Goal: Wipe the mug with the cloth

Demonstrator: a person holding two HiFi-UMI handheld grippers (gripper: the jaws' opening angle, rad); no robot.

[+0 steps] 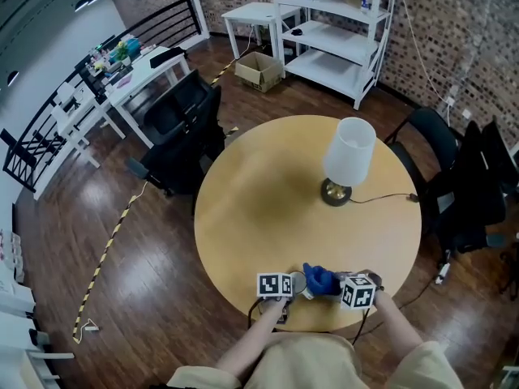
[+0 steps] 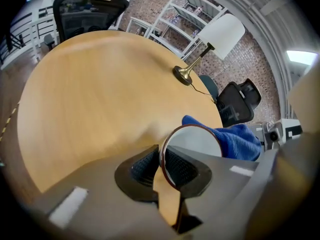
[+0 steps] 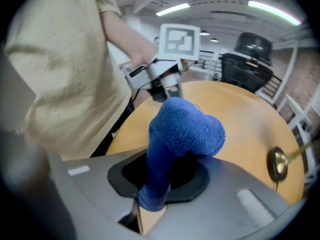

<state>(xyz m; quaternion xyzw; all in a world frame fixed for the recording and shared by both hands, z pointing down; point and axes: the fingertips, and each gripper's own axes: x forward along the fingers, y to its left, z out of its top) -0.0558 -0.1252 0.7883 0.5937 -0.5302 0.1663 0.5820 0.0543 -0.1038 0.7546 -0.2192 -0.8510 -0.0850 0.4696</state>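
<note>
My left gripper [image 2: 161, 166] is shut on the rim of the mug [image 2: 192, 143], a pale mug with a dark rim, tilted so that its mouth faces the camera. In the head view the mug [image 1: 298, 282] hangs low over the near edge of the round wooden table [image 1: 268, 201], between the left gripper [image 1: 289, 286] and the right gripper [image 1: 342, 287]. My right gripper [image 3: 159, 178] is shut on the blue cloth [image 3: 184, 131], which bunches up above its jaws. The cloth [image 2: 236, 140] lies against the mug's far side. The mug's body is hidden.
A table lamp [image 1: 347, 159] with a white shade and brass base stands on the table's right half, its cord running off to the right. Black office chairs [image 1: 182, 128] stand round the table. A white shelf unit [image 1: 336, 31] is at the back wall.
</note>
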